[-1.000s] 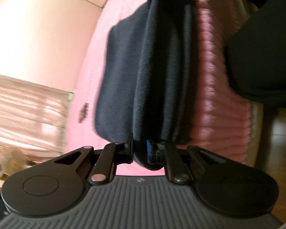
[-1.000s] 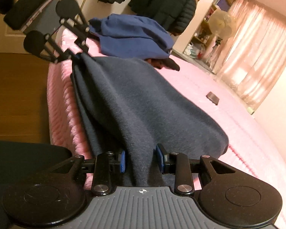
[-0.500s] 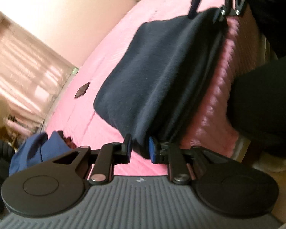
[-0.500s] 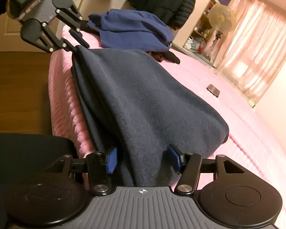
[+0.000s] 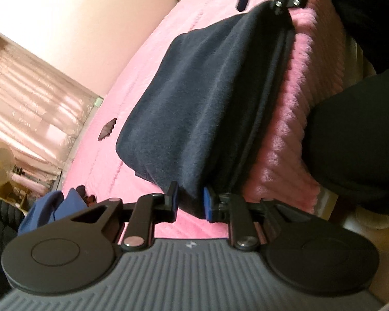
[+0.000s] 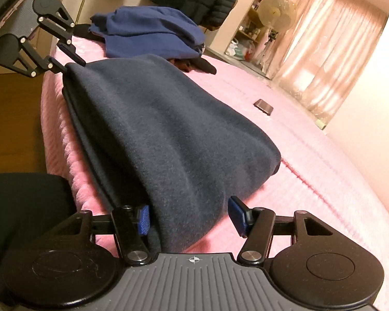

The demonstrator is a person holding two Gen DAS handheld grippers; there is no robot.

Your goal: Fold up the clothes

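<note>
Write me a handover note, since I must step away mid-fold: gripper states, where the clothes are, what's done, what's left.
Left gripper: jaws have just been opening slightly; a corner of the dark navy fleece garment fills the gap, grip unclear.
Right gripper: jaws have just been opening, now open around the neighbouring corner.
Done: garment lies folded along the pink ribbed bedspread edge.
Left: probably back both grippers off; the crumpled blue garment beyond looks unfolded.
</note>
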